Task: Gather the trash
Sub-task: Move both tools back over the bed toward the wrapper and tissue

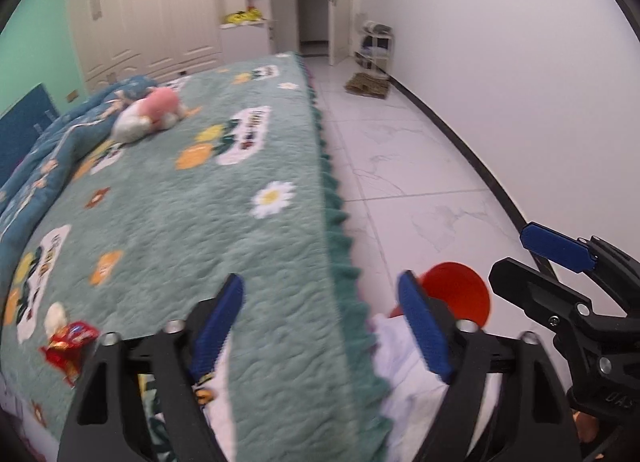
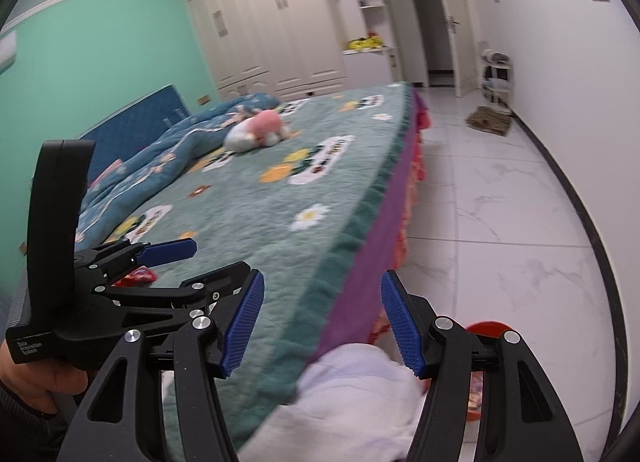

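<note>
Hovering over the near end of the bed (image 1: 192, 230) w/ both grippers, jaws spread wide, nothing betw. the blue pads. Left gripper (image 1: 320, 326) is sitting above the green flowered blanket (image 1: 248, 262), just inside the bed's right edge; right gripper (image 2: 322, 318) is hanging over that same edge, partly above the floor (image 2: 500, 222).

Red snack wrapper (image 1: 70, 342), crumpled, is lying on the blanket at the near left part of the bed, left of the left gripper & apart from it; in the right wrist view the wrapper (image 2: 138, 276) is showing partly behind the left gripper's fingers.

Red bin (image 1: 460, 290) is standing on the floor just beside the bed's right edge, near end; only part of the rim (image 2: 490, 328) is visible from the right wrist. White cloth (image 2: 360, 390) is lying betw. bed edge & bin; can't tell what it is.

Pink & white plush toy (image 1: 148, 114) is lying toward the far left of the bed, beside a bunched blue quilt (image 1: 52, 150). Motion blur across both views.
</note>
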Demonstrator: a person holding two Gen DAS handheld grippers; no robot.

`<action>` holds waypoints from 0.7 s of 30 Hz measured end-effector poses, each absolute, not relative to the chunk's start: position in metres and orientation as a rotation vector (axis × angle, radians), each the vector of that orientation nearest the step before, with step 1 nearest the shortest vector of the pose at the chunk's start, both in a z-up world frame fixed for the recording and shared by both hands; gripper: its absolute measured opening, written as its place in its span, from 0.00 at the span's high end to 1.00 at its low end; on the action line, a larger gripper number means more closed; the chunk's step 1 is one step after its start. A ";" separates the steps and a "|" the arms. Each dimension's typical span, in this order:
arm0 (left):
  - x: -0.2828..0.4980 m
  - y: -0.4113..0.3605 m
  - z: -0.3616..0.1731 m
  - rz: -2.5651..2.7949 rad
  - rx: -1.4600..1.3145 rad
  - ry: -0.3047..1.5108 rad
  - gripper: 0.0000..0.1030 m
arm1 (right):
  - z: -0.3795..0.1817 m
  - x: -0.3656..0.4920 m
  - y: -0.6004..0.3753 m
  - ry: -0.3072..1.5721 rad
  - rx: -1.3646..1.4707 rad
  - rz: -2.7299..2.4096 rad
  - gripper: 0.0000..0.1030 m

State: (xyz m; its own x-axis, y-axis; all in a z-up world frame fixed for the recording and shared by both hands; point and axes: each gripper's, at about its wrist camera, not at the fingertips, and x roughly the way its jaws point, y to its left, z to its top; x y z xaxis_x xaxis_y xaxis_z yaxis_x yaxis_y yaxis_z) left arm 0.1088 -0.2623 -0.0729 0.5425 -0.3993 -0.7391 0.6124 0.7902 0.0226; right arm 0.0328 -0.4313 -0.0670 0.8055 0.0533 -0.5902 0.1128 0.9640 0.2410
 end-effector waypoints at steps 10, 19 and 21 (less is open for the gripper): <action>0.122 -0.183 -0.065 -0.469 0.212 0.789 0.20 | -0.052 0.063 -0.362 0.648 0.195 0.124 0.41; 0.132 -0.113 -0.059 -0.346 0.144 0.784 0.16 | -0.049 0.098 -0.293 0.672 0.123 0.255 0.41; 0.136 -0.098 -0.060 -0.316 0.128 0.791 0.16 | -0.050 0.106 -0.281 0.677 0.107 0.278 0.41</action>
